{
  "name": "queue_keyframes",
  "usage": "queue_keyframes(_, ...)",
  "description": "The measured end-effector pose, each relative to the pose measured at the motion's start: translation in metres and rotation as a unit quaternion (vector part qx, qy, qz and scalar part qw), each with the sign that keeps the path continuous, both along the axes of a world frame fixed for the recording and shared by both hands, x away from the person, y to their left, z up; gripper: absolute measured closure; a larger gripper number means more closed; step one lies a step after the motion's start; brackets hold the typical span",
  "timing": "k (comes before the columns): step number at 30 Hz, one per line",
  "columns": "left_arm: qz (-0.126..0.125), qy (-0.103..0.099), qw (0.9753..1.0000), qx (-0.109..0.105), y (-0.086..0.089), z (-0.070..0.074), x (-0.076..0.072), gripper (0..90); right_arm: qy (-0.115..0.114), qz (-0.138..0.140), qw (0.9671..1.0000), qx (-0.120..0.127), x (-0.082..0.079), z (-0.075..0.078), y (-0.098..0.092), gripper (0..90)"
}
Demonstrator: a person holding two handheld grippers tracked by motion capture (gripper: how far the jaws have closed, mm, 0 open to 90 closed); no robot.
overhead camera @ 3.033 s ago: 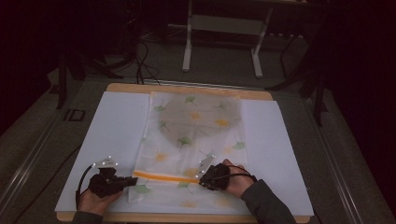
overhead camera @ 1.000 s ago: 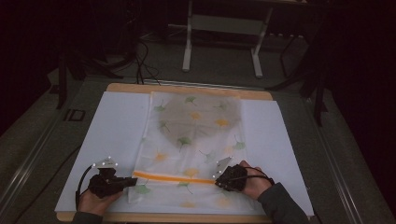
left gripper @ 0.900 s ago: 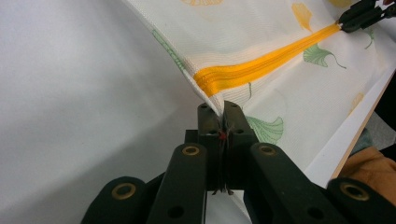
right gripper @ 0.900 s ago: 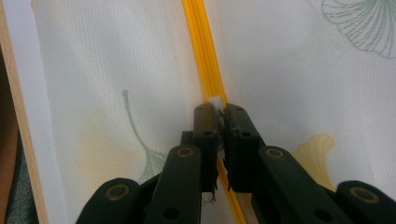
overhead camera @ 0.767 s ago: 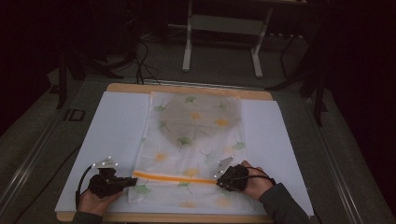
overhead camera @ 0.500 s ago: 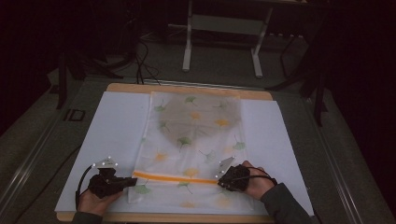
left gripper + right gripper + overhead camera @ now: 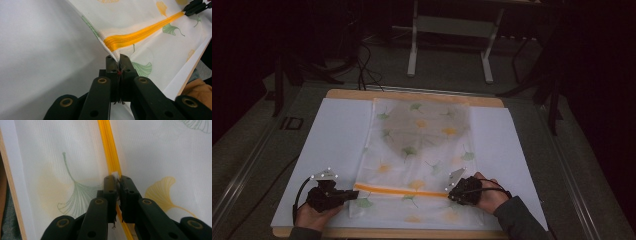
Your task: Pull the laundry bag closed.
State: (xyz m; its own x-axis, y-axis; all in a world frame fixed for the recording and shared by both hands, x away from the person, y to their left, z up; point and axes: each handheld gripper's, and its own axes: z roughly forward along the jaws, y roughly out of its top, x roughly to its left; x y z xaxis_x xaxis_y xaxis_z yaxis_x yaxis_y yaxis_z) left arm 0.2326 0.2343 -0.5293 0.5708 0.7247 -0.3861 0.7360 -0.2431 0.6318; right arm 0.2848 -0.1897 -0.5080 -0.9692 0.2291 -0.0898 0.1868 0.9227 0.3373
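Note:
A white mesh bag [image 7: 422, 150] printed with green and yellow leaves lies flat on the table, with a dark round shape showing through its far half. An orange zipper [image 7: 402, 190] runs across its near end. My left gripper [image 7: 354, 194] is shut on the bag's left edge, right at the zipper's end [image 7: 112, 42]. My right gripper [image 7: 451, 194] is shut on the small white zipper pull [image 7: 115, 173], at the right part of the zipper [image 7: 106, 142]. The left gripper view has the right gripper [image 7: 197, 6] at the zipper's far end.
The bag rests on a white sheet [image 7: 332, 140] over a wooden board [image 7: 412, 233]. The board's near edge is close to both hands. Beyond the table are a metal stand [image 7: 449, 30] and cables on a dark floor.
Since three seconds ago my right gripper has slid to the right along the zipper. Over the last second it has hardly moved. The left gripper has stayed in place.

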Motion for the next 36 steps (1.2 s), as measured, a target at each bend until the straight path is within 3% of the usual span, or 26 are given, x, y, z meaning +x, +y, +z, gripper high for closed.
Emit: queue_keyframes(36,0.0,0.001,1.0,0.001,0.001,-0.001,-0.001,88.2,0.002,-0.034,0.9994,0.0,0.001,0.001,-0.036,84.3)
